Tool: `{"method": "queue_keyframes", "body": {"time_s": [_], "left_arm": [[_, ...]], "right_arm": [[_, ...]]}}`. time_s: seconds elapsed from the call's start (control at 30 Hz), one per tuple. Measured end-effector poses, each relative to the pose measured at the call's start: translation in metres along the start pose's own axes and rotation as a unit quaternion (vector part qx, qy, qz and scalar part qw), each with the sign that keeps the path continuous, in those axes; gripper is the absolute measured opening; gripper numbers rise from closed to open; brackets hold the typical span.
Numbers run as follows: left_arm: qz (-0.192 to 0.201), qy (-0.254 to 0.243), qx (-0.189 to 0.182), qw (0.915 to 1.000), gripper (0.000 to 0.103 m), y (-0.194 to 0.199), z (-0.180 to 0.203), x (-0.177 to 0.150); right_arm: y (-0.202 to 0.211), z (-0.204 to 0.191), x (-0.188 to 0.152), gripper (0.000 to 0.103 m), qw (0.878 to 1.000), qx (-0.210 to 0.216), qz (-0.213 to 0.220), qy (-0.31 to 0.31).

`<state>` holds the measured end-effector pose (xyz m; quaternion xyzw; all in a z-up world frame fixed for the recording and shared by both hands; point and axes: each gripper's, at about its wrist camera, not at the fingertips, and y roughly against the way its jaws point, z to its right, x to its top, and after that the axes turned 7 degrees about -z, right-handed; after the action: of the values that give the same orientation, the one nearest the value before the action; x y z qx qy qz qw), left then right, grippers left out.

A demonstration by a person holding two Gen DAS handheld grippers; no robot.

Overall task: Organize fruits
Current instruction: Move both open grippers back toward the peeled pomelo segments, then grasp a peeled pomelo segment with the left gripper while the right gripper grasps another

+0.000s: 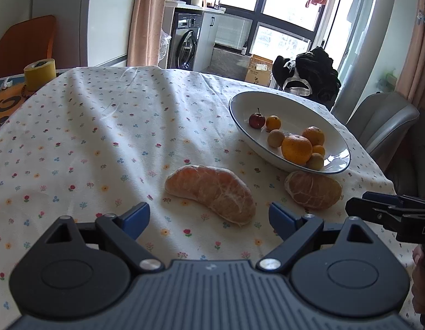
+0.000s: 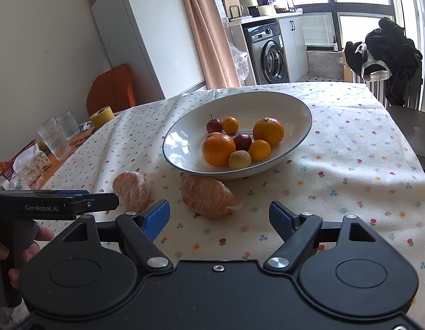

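Note:
Two peeled orange pieces lie on the flowered tablecloth in front of a white bowl (image 1: 333, 162) (image 2: 292, 104) that holds several small fruits. The long piece (image 1: 211, 192) (image 2: 132, 189) lies just ahead of my left gripper (image 1: 209, 218), which is open and holds nothing. The rounder piece (image 1: 312, 189) (image 2: 207, 195) rests against the bowl's near rim, ahead and slightly left of my open, unloaded right gripper (image 2: 219, 218). In the bowl are two oranges (image 2: 219, 150), red fruits (image 2: 214, 125) and small yellow ones. The right gripper's side shows at the left wrist view's right edge.
A yellow tape roll (image 1: 39, 73) (image 2: 102, 117), two drinking glasses (image 2: 54, 139) and wrappers sit at the table's left end. A grey chair (image 1: 383, 121) and a chair draped in dark clothes (image 1: 308, 74) stand beyond the far right edge. A hand (image 2: 9, 244) grips the left tool.

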<state>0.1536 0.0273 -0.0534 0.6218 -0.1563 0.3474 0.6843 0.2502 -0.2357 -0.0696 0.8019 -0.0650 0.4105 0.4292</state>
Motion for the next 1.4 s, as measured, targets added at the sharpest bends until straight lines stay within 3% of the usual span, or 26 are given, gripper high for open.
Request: {"method": "queue_keyframes", "body": {"time_s": [0.47,0.77,0.97,1.17,1.3,1.4], "left_arm": [[-0.028,-0.003,-0.009,0.9996,0.092,-0.033,0.014,0.013],[-0.021,-0.015,-0.013,0.9996,0.092,-0.043,0.019,0.023],[-0.006,-0.02,-0.013,0.9997,0.084,-0.047,0.022,0.028],[0.002,-0.034,0.006,0.9994,0.067,-0.05,0.023,0.027],[0.005,-0.038,0.023,0.999,0.051,-0.048,0.02,0.025],[0.001,-0.027,0.012,0.9996,0.047,-0.045,0.014,0.023]], "right_arm": [[-0.019,0.001,0.006,0.079,1.0,0.005,-0.014,0.001],[-0.026,0.004,0.01,0.079,1.0,0.001,-0.017,-0.001],[-0.033,0.001,0.013,0.078,1.0,0.003,-0.018,0.005],[-0.035,0.0,0.014,0.06,1.0,0.006,-0.018,0.006],[-0.036,-0.003,0.013,0.042,1.0,0.014,-0.024,0.007],[-0.035,-0.006,0.011,0.038,1.0,0.01,-0.025,0.011]]}}
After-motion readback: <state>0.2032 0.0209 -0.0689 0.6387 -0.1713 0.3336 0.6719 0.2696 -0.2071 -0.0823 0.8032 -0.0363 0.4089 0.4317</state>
